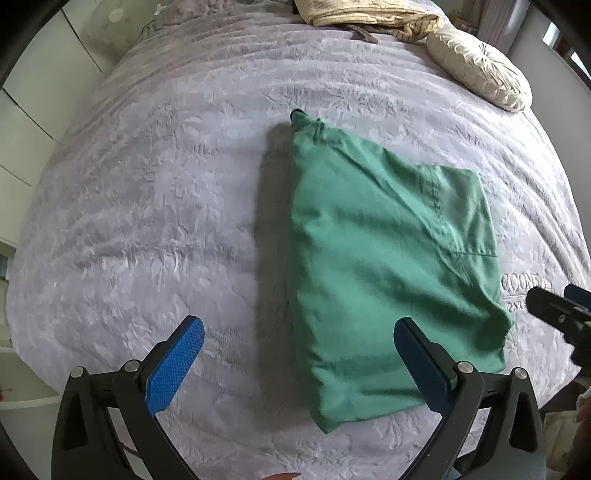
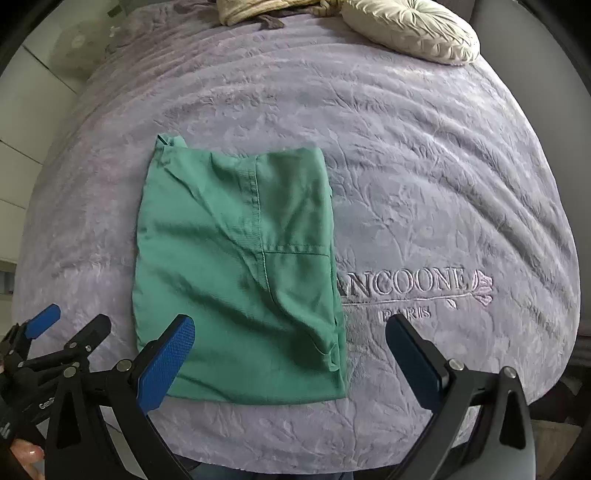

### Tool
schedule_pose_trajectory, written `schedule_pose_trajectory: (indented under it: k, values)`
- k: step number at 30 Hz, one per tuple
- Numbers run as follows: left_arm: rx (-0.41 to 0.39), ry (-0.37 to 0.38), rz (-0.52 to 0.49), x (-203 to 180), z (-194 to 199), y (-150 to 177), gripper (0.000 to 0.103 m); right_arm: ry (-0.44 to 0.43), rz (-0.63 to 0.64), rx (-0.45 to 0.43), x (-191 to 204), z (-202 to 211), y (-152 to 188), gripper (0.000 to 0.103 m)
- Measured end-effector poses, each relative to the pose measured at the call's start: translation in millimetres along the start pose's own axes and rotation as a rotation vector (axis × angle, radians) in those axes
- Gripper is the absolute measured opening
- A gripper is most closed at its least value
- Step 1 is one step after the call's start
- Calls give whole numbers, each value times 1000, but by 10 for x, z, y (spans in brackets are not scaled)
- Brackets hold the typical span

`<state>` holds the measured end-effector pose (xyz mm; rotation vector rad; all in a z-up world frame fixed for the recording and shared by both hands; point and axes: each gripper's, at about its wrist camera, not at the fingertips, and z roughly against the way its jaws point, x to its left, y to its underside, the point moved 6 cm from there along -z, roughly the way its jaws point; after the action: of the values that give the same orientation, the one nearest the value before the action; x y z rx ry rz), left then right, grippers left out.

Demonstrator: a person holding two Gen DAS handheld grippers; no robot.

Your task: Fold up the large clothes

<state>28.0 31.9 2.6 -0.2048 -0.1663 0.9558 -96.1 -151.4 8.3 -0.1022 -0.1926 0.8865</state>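
Observation:
A green garment lies folded into a rough rectangle on the lilac bedspread; it also shows in the right wrist view. One narrow end sticks out at its far corner. My left gripper is open and empty, held above the garment's near left edge. My right gripper is open and empty, above the garment's near right part. The right gripper shows at the right edge of the left wrist view, and the left gripper at the lower left of the right wrist view.
A round cream cushion and a bundle of beige cloth lie at the head of the bed. Embroidered lettering is on the bedspread right of the garment. White cabinets stand to the left.

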Motion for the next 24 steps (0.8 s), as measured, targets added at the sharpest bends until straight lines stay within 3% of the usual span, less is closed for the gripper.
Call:
schedule_pose_trajectory:
  k: [13, 24]
  values:
    - [-6, -38, -30, -98, 30, -22, 103, 67, 20, 1, -45, 38, 1, 103]
    - [-18, -34, -33, -140, 73, -47, 103, 72, 29, 3, -62, 58, -13, 103]
